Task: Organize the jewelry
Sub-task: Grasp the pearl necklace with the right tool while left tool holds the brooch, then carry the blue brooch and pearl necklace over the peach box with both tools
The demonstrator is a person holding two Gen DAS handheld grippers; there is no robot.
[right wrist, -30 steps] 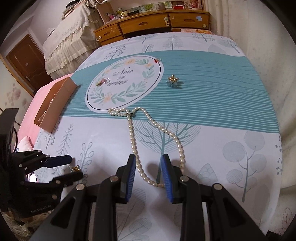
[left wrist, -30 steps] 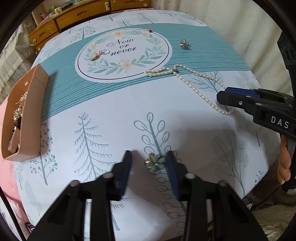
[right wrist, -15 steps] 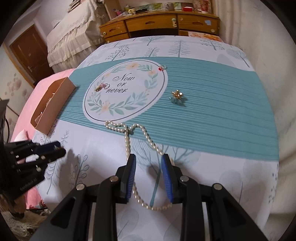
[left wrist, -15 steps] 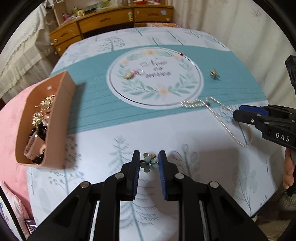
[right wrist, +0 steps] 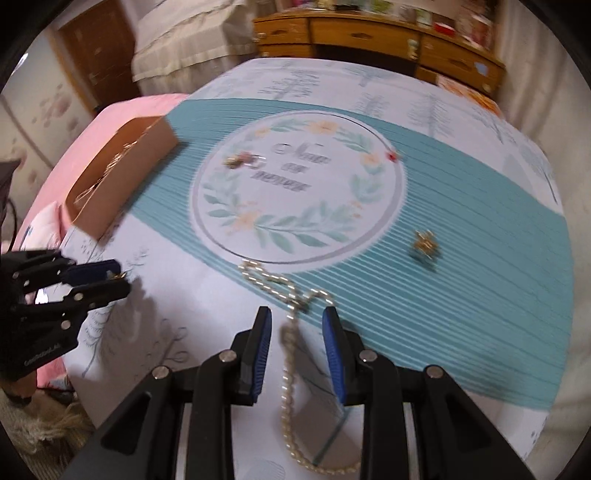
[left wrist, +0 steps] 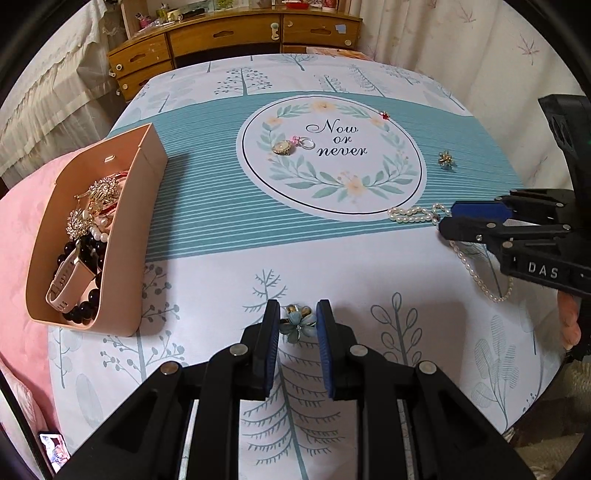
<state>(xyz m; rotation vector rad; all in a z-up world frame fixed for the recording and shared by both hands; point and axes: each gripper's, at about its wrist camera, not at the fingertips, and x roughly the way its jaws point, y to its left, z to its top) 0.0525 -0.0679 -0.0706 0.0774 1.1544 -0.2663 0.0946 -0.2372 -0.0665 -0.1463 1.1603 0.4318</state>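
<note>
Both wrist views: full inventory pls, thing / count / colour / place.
flower brooch: 1, pale blue, between left gripper's pads
pearl necklace: 1, white, near right table edge, running between right gripper's fingers
storage box: 1, peach, left table edge, holding jewelry
gold star brooch: 1, gold, teal band on the right
watch pendant with ring: 1, gold and silver, inside wreath print
red charm: 1, red, wreath's upper right
tablecloth: 1, white and teal
dresser: 1, wood, behind table
left gripper: shut on brooch
right gripper: open over necklace
</note>
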